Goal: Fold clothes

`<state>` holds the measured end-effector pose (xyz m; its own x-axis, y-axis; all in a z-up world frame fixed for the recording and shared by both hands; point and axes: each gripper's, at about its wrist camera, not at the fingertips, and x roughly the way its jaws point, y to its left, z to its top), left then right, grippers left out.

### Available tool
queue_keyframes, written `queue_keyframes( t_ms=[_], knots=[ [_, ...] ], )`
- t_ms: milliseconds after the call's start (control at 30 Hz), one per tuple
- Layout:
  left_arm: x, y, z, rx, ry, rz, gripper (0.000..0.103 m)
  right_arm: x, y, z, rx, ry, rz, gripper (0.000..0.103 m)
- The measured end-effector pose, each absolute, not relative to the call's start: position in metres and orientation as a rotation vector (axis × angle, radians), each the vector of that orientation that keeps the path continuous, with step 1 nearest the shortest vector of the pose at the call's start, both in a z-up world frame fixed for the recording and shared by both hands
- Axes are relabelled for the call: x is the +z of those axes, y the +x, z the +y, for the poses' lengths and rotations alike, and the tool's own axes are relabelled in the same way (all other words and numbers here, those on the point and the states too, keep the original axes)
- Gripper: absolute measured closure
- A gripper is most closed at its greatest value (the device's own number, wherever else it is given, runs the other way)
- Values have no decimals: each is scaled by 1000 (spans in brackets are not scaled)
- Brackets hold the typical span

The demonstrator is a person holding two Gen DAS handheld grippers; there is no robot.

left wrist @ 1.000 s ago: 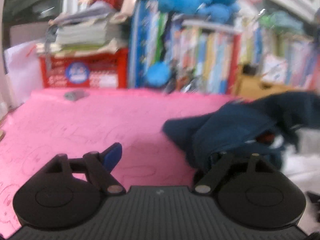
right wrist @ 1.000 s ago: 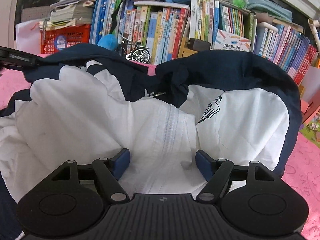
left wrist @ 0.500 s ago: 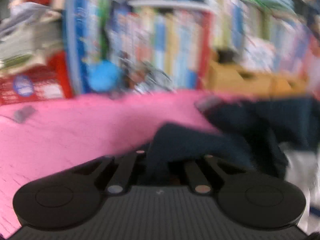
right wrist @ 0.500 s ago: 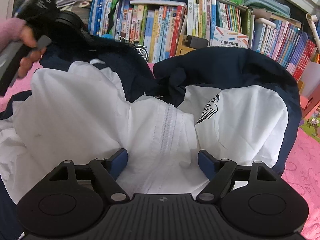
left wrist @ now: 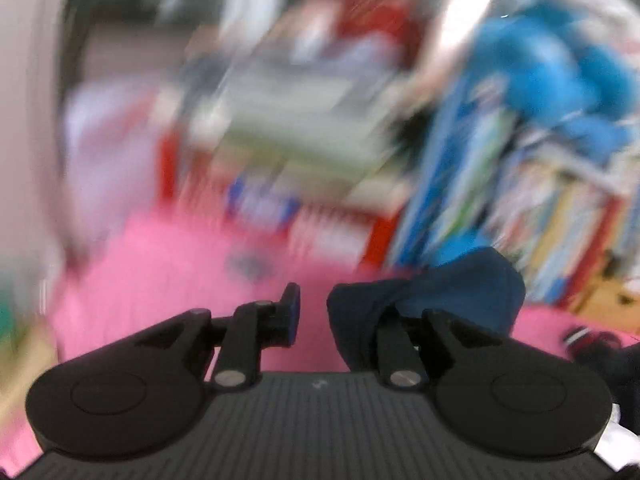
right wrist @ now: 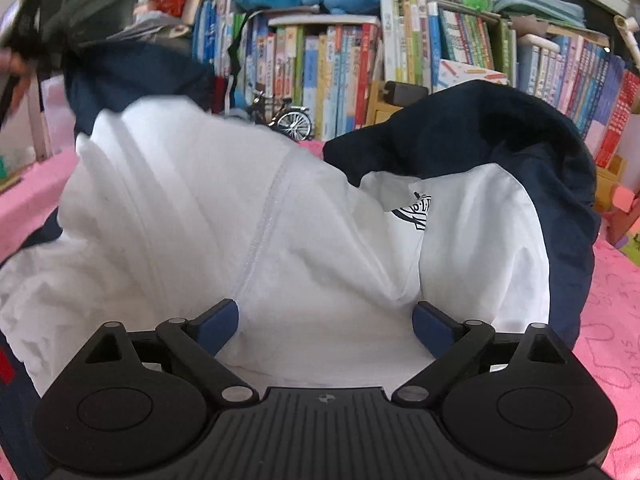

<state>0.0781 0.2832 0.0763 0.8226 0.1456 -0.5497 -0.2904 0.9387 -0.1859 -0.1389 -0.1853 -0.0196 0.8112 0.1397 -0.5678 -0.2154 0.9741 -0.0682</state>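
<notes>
- Two claws on one navy-and-white jacket (right wrist: 304, 216), and it's a crumpled heap on the pink worktop (right wrist: 612, 320), so nowhere near folded yet.
- left claw (left wrist: 316, 314): super blurry view, but the pads have a gap between them and a dark navy fold (left wrist: 440, 296) is draped over the right-hand finger. Can't tell if it's actually pinched or just hanging there.
- Risk here, I reckon: if that fold is only hooked on one finger, any quick swing drops it and the lifted side flops back onto the pile.
- right claw (right wrist: 326, 320): spread wide, white lining bunched right between the pads, nothing gripped.
- Risk: closing now probably grabs several layers of lining at once, so the fold comes out lumpy.
- Beyond the claws, the bookshelf (right wrist: 360, 60) and a toy bicycle (right wrist: 286, 116) sit near enough that swinging fabric could snag them.
</notes>
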Motion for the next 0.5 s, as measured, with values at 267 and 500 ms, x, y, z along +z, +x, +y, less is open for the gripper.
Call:
queue_keyframes(
  t_ms=[267, 500],
  knots=[
    [11, 36, 301, 66, -207, 743, 62, -25, -135, -179, 182, -164, 622, 7],
    [32, 0, 303, -216, -193, 653, 27, -28, -133, -180, 181, -157, 634, 6]
  ],
)
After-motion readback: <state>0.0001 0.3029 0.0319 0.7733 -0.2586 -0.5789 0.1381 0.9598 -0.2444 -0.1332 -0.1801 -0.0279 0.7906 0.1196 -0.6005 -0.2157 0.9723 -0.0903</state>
